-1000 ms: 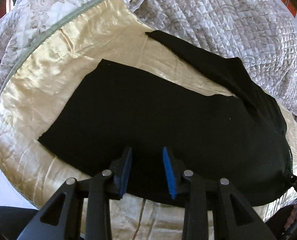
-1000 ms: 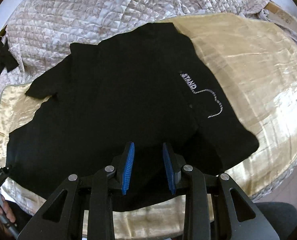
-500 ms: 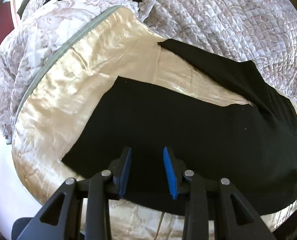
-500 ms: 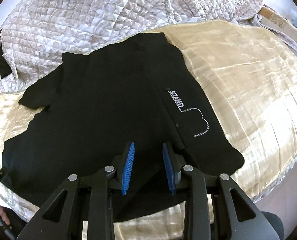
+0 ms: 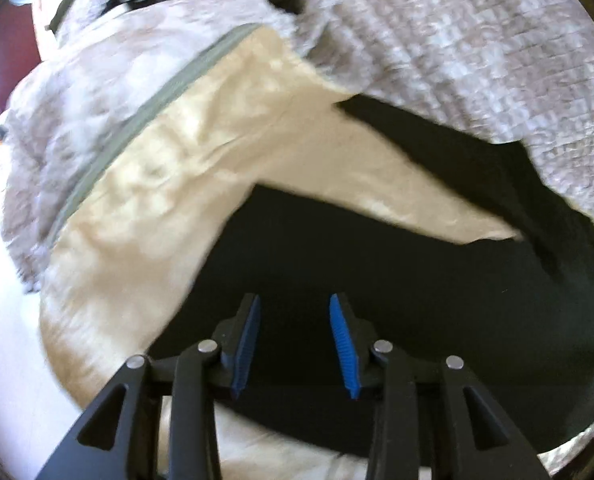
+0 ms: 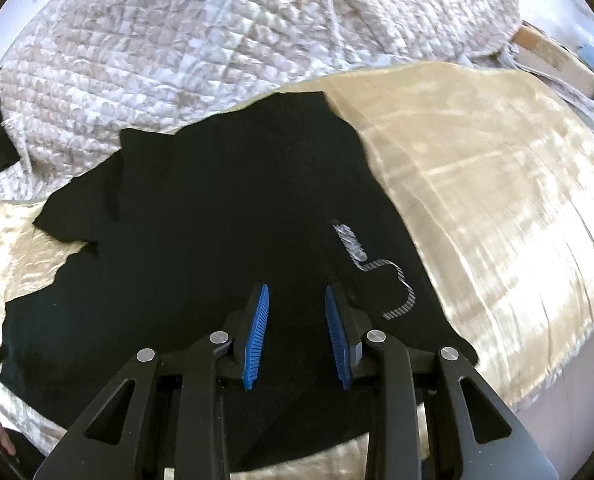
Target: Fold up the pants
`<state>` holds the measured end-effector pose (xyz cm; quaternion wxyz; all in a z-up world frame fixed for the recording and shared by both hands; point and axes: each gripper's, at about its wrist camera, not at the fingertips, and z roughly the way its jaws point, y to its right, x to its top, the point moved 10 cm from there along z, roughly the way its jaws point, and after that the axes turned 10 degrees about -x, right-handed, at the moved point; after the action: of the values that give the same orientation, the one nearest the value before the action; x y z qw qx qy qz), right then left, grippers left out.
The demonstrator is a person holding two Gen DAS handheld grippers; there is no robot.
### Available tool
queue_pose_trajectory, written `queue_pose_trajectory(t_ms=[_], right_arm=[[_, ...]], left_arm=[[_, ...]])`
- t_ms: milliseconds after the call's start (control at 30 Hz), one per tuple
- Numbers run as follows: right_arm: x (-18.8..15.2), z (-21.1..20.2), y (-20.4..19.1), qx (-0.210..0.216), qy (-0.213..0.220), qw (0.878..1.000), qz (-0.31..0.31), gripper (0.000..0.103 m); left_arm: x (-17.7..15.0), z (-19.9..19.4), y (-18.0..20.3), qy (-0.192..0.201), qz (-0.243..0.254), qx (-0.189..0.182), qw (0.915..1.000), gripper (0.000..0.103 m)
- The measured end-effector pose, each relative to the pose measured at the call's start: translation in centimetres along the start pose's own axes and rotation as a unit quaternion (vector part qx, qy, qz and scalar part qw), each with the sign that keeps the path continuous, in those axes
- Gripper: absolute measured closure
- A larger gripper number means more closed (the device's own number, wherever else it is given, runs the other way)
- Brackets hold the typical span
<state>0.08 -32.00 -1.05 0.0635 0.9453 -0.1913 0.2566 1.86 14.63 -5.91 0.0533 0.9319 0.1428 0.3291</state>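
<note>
Here, left gripper (image 5: 295, 332) fingers widening, empty, right gripper (image 6: 296, 328) fingers parted, empty, above black pants (image 6: 217, 240).

The left gripper (image 5: 295, 340) has swung toward the pants (image 5: 397, 280) leg hem while its empty jaws are opening; the right gripper (image 6: 297, 336) lifted slightly.

I see a shiny cream satin cover (image 6: 497, 208) filling the right side of my right view. A grey quilted blanket (image 6: 217, 48) lies bunched across the top. At the upper right edge I see a brown cardboard box (image 6: 553, 54).
</note>
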Motion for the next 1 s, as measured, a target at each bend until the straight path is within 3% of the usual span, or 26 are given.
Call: queue_pose_trajectory(t_ms=[67,167,233,433,600,767,833,1000], right_arm=[[0.0,0.9,-0.7,0.011,-0.011,1.000,-0.007,0.073],[-0.2,3.0,-0.1,0.000,-0.030,1.000,-0.008,0.073],[0.1,3.4,0.3,0.012,-0.032,0.999,0.002,0.073],[1.1,2.3,-0.5,0.014,-0.014,1.000,-0.008,0.073],[0.6,1.8,-2.8,0.044,-0.006,0.999,-0.031,0.063],[0.2,2.9,-1.7,0.024,-0.017,0.999,-0.022,0.063],[0.1,3.2,-0.7,0.020,-0.020,1.000,-0.008,0.063],[0.8,2.3,-0.6,0.020,-0.007,1.000,-0.009,0.063]], left_arm=[[0.7,1.6,1.0,-0.009,0.017,-0.010,0.9998,0.059],[0.6,4.0,0.9,-0.042,0.024,0.005,0.9988,0.056],[1.2,4.2,0.8,-0.032,0.028,0.014,0.9990,0.050],[2.7,3.6,1.3,-0.023,0.038,0.033,0.9985,0.049],[3.1,2.7,2.1,-0.012,0.059,0.025,0.9979,0.049],[2.0,3.4,-2.0,-0.039,0.025,0.085,0.9953,0.047],[1.5,2.9,-3.1,-0.036,0.011,0.088,0.9954,0.040],[0.8,1.6,-3.5,-0.030,0.019,0.103,0.9941,0.039]])
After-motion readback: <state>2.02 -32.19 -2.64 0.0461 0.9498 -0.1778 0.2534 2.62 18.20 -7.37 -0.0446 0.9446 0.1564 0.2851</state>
